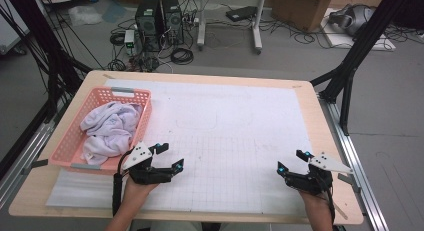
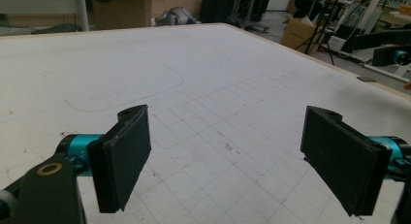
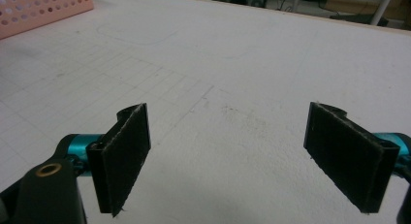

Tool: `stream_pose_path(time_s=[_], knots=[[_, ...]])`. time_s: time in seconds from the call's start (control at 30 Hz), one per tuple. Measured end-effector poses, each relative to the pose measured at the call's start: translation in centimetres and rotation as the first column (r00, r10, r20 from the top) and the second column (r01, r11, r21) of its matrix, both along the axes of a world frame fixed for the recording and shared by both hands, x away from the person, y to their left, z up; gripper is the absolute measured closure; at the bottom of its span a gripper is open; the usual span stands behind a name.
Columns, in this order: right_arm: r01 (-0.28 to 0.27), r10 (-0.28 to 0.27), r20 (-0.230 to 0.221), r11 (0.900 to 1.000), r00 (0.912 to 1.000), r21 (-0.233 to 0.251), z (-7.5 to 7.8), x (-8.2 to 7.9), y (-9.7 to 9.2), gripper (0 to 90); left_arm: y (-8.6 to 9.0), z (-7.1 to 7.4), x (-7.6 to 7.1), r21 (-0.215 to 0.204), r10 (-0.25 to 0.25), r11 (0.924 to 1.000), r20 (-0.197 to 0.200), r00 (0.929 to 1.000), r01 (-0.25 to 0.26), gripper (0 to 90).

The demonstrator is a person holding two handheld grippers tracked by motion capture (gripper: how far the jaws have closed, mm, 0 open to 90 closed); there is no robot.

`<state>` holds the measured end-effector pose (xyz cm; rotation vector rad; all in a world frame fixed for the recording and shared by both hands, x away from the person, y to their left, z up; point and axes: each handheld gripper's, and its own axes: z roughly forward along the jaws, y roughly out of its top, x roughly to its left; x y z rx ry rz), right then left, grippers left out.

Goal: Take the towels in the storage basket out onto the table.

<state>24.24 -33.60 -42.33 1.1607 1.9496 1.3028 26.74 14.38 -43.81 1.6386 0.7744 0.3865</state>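
Both tools are released and empty: the left tool (image 1: 165,156) sits just beside the pink basket (image 1: 143,122), likely ready to reach the crumpled white cloth (image 1: 110,126) inside; the right tool (image 1: 291,161) rests well apart over the counter (image 1: 240,141).

The left tool (image 1: 169,157) sits low at the near left, held in a hand (image 1: 136,187) whose forearm enters from below, its 2 jaws spread wide with nothing between. The right tool (image 1: 292,161) at the near right gapes likewise, empty.
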Motion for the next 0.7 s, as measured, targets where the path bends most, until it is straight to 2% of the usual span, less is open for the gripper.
stream_pose_path(time_s=[0.7], knots=[[-0.003, 0.003, -0.007, 1.0, 1.0, 0.0, -0.17, -0.09, -0.01, 15.6, -0.33, 0.2, -0.1, -0.001, -0.005, 1.0, 0.002, 1.0, 0.005, 18.6]])
